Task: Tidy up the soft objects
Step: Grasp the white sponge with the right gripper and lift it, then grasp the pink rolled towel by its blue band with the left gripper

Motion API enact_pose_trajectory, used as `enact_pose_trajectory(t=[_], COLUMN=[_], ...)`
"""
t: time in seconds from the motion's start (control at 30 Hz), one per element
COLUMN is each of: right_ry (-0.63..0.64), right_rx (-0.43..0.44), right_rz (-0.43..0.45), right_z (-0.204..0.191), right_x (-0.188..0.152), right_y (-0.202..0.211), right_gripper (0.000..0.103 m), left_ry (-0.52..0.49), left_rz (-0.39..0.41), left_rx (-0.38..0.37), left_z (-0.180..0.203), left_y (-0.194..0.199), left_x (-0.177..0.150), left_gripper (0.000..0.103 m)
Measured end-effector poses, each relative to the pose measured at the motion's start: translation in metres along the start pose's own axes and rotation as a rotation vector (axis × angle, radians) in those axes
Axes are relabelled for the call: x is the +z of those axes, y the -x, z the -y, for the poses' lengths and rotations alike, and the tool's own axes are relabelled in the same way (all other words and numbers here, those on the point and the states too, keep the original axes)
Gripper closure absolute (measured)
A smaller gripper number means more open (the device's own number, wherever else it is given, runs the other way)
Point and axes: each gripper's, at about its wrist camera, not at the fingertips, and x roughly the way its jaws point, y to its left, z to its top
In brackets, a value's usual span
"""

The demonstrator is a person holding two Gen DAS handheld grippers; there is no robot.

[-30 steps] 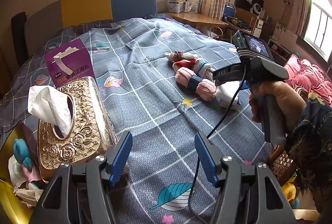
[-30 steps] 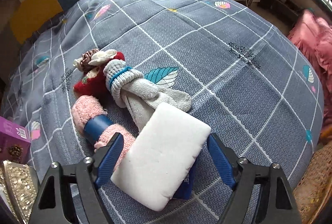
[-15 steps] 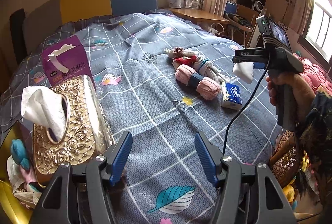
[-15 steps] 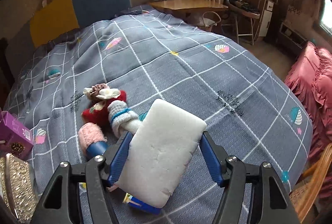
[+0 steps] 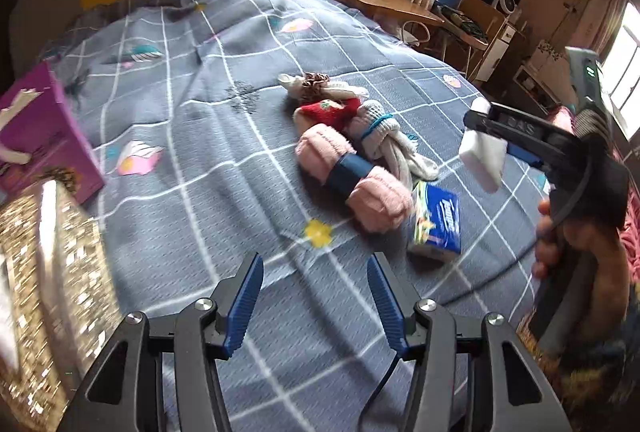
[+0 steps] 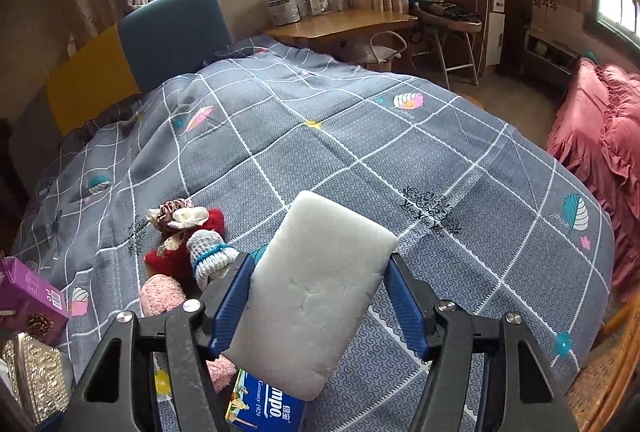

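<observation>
sponge: white foam block [image 6: 316, 296], held in the right gripper [image 6: 320, 306], lifted clear of the bedspread [image 6: 400, 159] over its near right part
sponge handling: judged very light, soft, easily squashed; surface shows small cracks, so crumbling under a hard squeeze is possible; best taken across the short width, mid-length, as it is gripped now
right fingers: closed onto the sponge's two long sides; block sticks out well forward of the tips
left gripper [image 5: 316, 306]: fingers wide apart, nothing between them, low over the near edge of the bedspread
sock pile: pink roll with blue band [image 5: 354, 177], grey knotted pair [image 5: 390, 143], red knit piece [image 5: 328, 109], bunched mid-bedspread, touching each other; all judged limp, grip at the bulk
tissue pack: blue pocket pack [image 5: 436, 220], just beside the pink roll, nearer the near edge; soft, slick wrapper likely
containers: purple tissue box [image 5: 38, 147] and gold ornate tissue box [image 5: 52, 296] at the left edge; gold one blurred, contents cannot be told
risk: sponge may twist in the fingers if swung fast
</observation>
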Motion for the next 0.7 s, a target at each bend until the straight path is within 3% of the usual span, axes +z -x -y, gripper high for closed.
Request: enact_pose_trajectory(t=[0.37, 0.6, 0.7], right_ry=[-0.025, -0.036, -0.038], right_rx=[0.068, 0.088, 0.096], right_rz=[-0.032, -0.043, -0.052], right_z=[0.003, 0.004, 0.005], right_x=[-0.001, -0.001, -0.001], right_y=[-0.005, -0.006, -0.008], right_gripper=[0.036, 0.036, 0.036], left_ry=[0.102, 0.215, 0.201], left_rz=[-0.083, -0.135, -0.149], left_rx=[-0.074, -0.053, -0.029], left_z=[0.019, 0.018, 0.026], left_y=[-0.069, -0.111, -0.123], left_x=[0.047, 0.065, 0.068], left_gripper=[0.048, 0.047, 0.045])
